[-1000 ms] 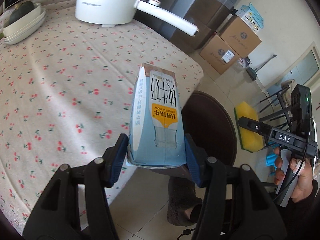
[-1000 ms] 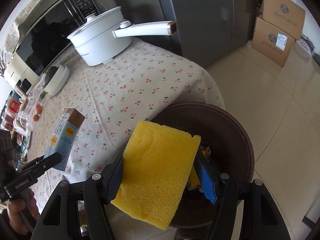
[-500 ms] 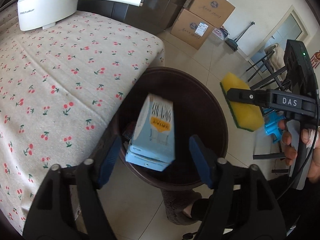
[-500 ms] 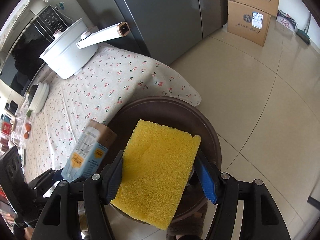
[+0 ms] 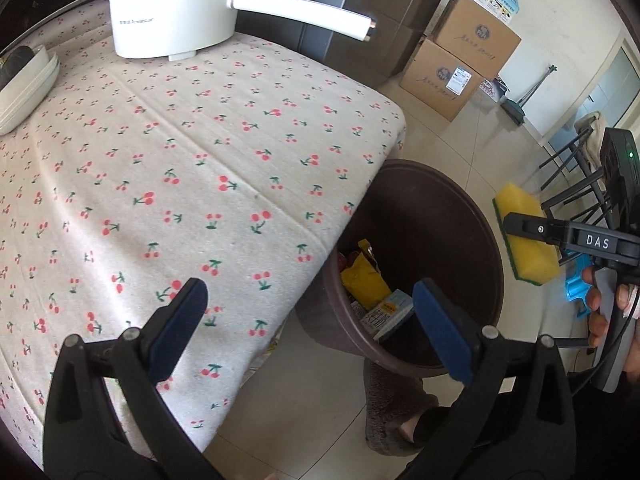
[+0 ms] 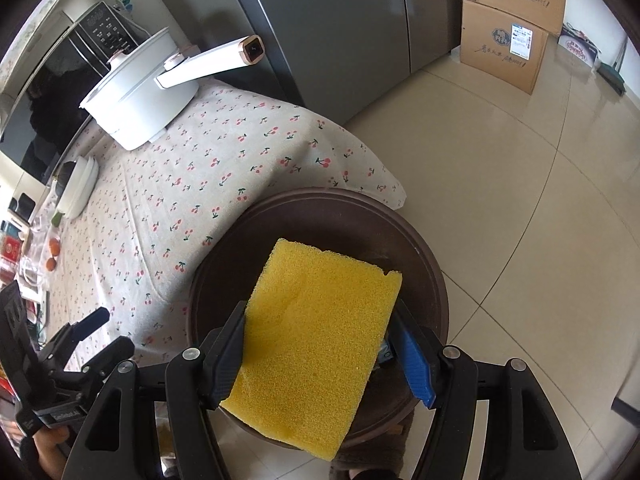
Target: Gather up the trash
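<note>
Left gripper (image 5: pixel 308 330) jaws opening with nothing between them, milk carton (image 5: pixel 394 312) lying inside brown bin (image 5: pixel 472 240) at its 5 o'clock, right gripper (image 6: pixel 326 354) pinching yellow sponge (image 6: pixel 320 344) above that bin, cherry-print tablecloth (image 5: pixel 180 168) at 9 o'clock.

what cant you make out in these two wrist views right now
- Bottom of the trash bin, right wrist view: the yellow sponge in the right gripper covers it.
- Milk carton, left wrist view: partly behind a left gripper finger, print too small.
- Items at the table's far left edge, right wrist view: too small.
</note>
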